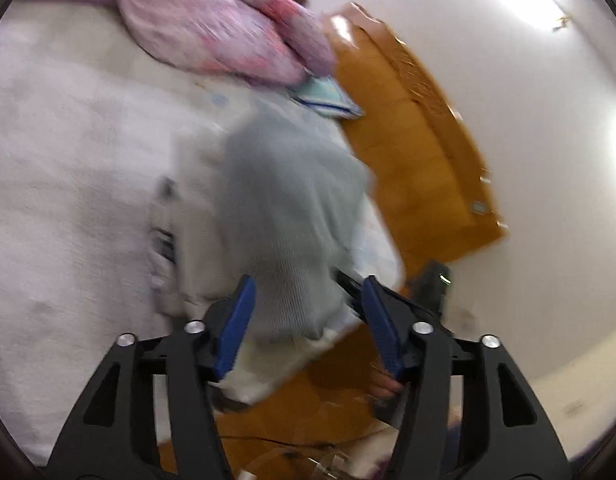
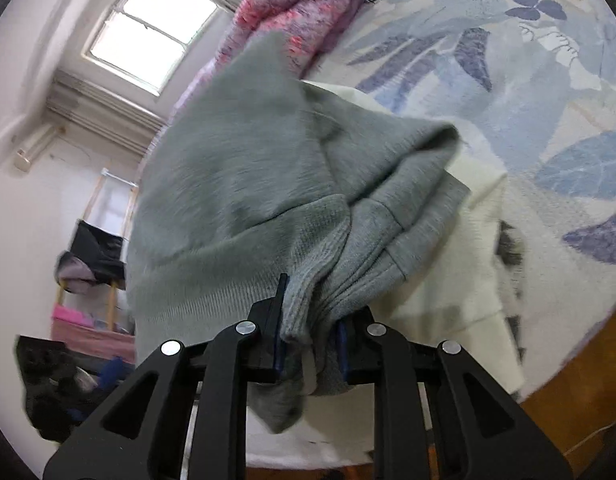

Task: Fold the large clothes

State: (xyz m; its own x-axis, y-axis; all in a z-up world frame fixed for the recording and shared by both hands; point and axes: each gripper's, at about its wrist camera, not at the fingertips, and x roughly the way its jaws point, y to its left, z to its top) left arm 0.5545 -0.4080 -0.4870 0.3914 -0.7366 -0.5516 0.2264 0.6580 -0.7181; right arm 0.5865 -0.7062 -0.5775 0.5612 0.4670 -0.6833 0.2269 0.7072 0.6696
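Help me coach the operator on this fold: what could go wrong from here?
The right gripper pinches a thick bunch of the grey sweater, so layers could slip free. The left gripper is open around the fabric and holds nothing, so the fold may sag. The cream garment underneath could get dragged along.

We see a bright paned window (image 2: 148,28) in the white wall (image 2: 36,184), and an orange-brown wooden bed frame (image 1: 412,140) edging the leaf-printed bed sheet (image 2: 528,92).

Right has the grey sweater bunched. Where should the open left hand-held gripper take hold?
Probably the ribbed hem edge of the grey sweater, hanging between the left hand-held gripper fingers. Come straight forward and close; the right hand-held gripper already clamps a bunched fold.
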